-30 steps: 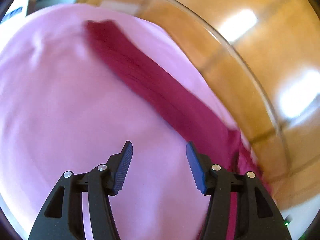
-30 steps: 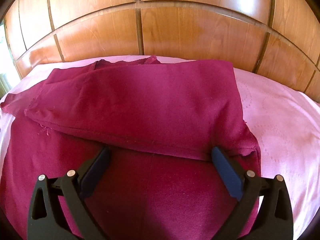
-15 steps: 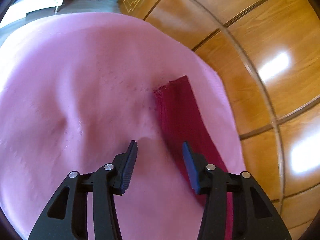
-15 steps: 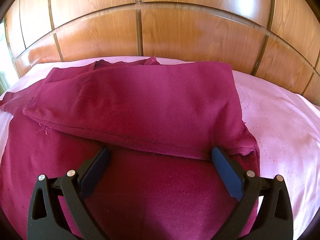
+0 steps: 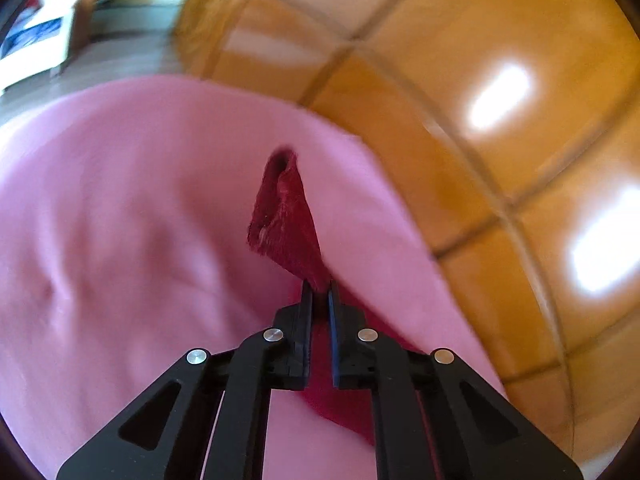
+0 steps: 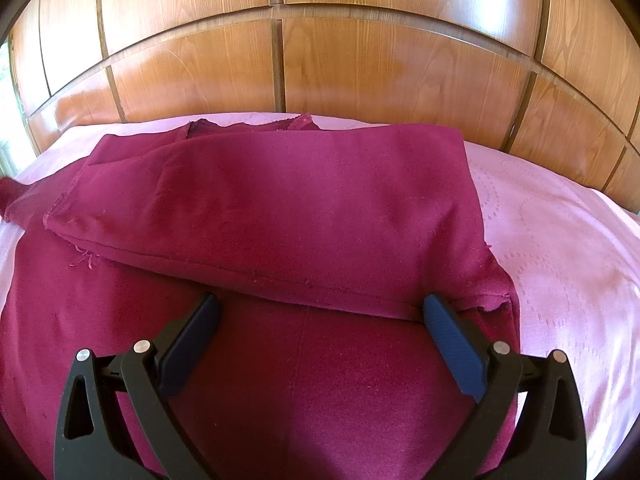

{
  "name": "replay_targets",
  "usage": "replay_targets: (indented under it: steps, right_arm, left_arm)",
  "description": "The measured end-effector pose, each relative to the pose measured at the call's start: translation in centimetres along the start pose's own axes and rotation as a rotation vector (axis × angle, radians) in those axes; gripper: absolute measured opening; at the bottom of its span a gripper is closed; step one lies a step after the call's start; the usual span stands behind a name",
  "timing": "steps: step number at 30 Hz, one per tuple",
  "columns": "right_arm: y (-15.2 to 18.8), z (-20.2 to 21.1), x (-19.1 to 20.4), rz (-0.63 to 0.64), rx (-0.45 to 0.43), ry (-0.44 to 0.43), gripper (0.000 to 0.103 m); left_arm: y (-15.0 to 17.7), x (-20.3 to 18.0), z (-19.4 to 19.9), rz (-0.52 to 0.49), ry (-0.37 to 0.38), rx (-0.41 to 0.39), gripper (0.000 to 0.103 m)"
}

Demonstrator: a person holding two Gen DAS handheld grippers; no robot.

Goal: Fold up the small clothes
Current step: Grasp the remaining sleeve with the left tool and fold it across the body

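Pink bedsheet [image 5: 120, 220] beneath glossy wooden headboard panels [image 6: 380, 60]: my left gripper [image 5: 319, 292] has its jaws pinched on a raised strip of the maroon garment [image 6: 280, 208], while my right gripper [image 6: 320, 312] hovers, jaws spread wide, over its folded upper layer, which lies on the bed near the headboard.

The maroon garment [image 6: 304, 208] is matt, slightly fuzzy woven cloth with fraying threads at its hem. Beneath it the pink bedsheet [image 6: 560, 248] is smooth cloth with a faint sheen, and behind it the wooden headboard [image 6: 360, 52] is glossy varnished panelling.
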State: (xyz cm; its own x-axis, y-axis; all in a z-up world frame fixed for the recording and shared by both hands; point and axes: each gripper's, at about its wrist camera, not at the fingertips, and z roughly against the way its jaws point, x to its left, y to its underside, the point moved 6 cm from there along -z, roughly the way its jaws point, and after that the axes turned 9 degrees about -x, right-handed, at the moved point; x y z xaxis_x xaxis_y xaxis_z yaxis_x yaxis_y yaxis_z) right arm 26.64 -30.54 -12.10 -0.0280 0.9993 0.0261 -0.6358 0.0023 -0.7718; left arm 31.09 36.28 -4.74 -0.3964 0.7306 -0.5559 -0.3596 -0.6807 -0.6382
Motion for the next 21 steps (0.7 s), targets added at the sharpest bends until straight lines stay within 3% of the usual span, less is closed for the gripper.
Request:
replay_targets:
  steps: [5,12,19,21]
  right_arm:
    - [0.0,0.0,0.0,-0.001,0.0,-0.001,0.101]
    - [-0.2,0.0,-0.1,-0.002,-0.003,-0.007,0.101]
    - [-0.1,0.0,-0.2,-0.011,0.0,-0.015,0.101]
    - [-0.1,-0.1,-0.3,-0.016,0.005,-0.022,0.101]
  left_arm:
    - [3.7,-8.4,3.5,-0.139,0.163,0.01,0.006]
    - [14.2,-18.5,5.5,-0.304,0.321,0.114,0.006]
    - [24.8,-24.0,4.6,-0.459,0.365,0.267,0.007]
    - [26.7,-24.1,4.6,-0.489,0.359,0.301,0.018]
